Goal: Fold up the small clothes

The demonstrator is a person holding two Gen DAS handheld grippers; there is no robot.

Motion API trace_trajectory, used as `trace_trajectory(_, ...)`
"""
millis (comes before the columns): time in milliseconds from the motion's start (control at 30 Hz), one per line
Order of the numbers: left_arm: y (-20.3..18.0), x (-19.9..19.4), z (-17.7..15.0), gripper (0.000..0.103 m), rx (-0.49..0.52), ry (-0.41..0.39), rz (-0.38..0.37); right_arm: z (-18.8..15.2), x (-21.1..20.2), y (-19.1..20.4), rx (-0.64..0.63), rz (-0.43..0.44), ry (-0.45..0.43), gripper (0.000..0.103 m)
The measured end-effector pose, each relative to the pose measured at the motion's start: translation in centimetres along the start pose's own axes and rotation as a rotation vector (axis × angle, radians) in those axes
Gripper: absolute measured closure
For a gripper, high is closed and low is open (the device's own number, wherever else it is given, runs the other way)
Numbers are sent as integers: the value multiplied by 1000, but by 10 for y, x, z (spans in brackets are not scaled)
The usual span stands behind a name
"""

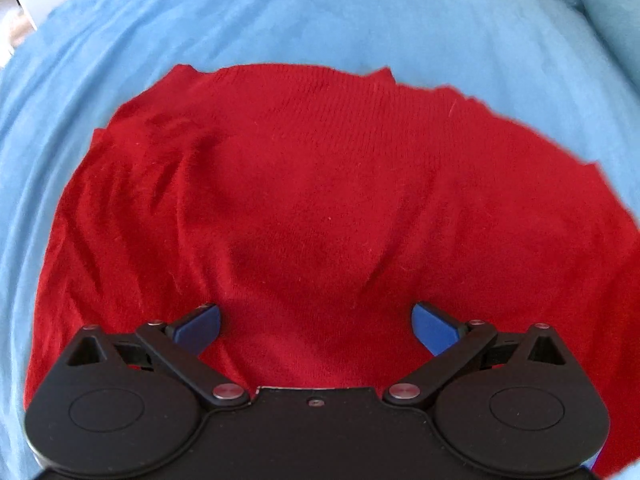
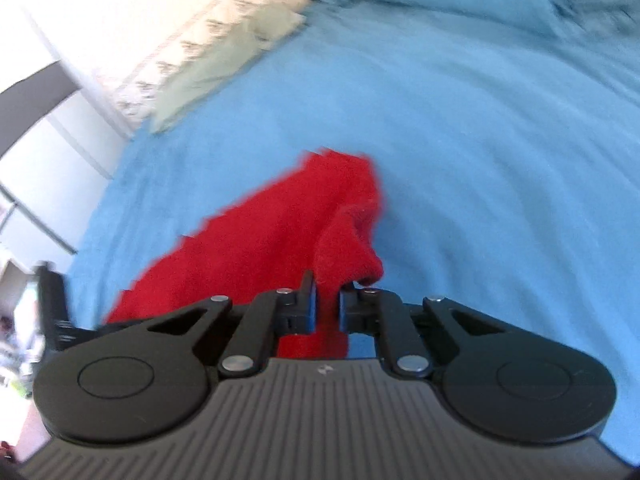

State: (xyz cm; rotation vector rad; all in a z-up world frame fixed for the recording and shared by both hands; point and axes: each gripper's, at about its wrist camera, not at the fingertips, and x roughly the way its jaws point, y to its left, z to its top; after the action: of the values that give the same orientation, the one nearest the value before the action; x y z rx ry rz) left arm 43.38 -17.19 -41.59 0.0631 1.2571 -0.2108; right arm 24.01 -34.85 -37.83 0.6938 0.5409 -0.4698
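Right hand-held gripper (image 2: 328, 300) around red garment (image 2: 280, 232).

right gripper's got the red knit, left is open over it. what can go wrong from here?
1. The right gripper pinches only a bunched edge of the red sweater; it may slip out mid-fold.
2. The left gripper hangs open over the sweater, so the body may drag across the blue sheet and wrinkle more.

Red knit garment (image 1: 320, 200) spread, wrinkled; one edge bunched, lifted
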Motion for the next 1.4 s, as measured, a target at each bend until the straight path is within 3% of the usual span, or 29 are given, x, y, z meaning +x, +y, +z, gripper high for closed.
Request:
trace_trajectory(67, 23, -17, 2, 0, -43, -23, -31, 10, 0, 27, -58, 46, -4, 78)
trace_trajectory(267, 111, -64, -11, 0, -34, -97, 28, 12, 9, 130, -253, 264, 5, 79)
trace_trajectory(400, 163, -76, -33, 0, -1, -133, 125, -31, 25, 207, -474, 487, 72, 79)
trace_trajectory(500, 194, -68, -54, 0, 9, -117, 176, -82, 47, 247, -669, 577, 175, 80)
trace_trajectory(633, 218, -50, -75, 0, 5, -67, 198, -146, 91, 262, -806, 522, 318, 80)
trace_trajectory(767, 227, -48, -82, 0, -6, -67, 193, -159, 103, 264, -835, 504, 337, 74)
trace_trajectory(800, 227, -50, -81, 0, -12, -70, 187, -160, 102, 265, -843, 502, 332, 69)
trace_trajectory(833, 227, -52, -80, 0, -17, -72, 181, -159, 100, 266, -842, 504, 327, 51)
trace_trajectory(900, 231, -56, -76, 0, -20, -82, 173, -155, 93, 265, -827, 520, 319, 29)
trace_trajectory(1067, 218, -96, -79, 0, -3, -155, 115, -125, 59, 251, -783, 498, 225, 27)
trace_trajectory(1167, 199, -117, -69, 0, 37, -232, 24, -107, 51, 233, -760, 380, 171, 25)
trace_trajectory(1267, 172, -121, -55, 0, 91, -296, 10, -96, 57, 210, -712, 249, 168, 22)
trace_trajectory(1400, 152, -103, -40, 5, 109, -341, -41, -91, 65, 183, -650, 188, 179, 22)
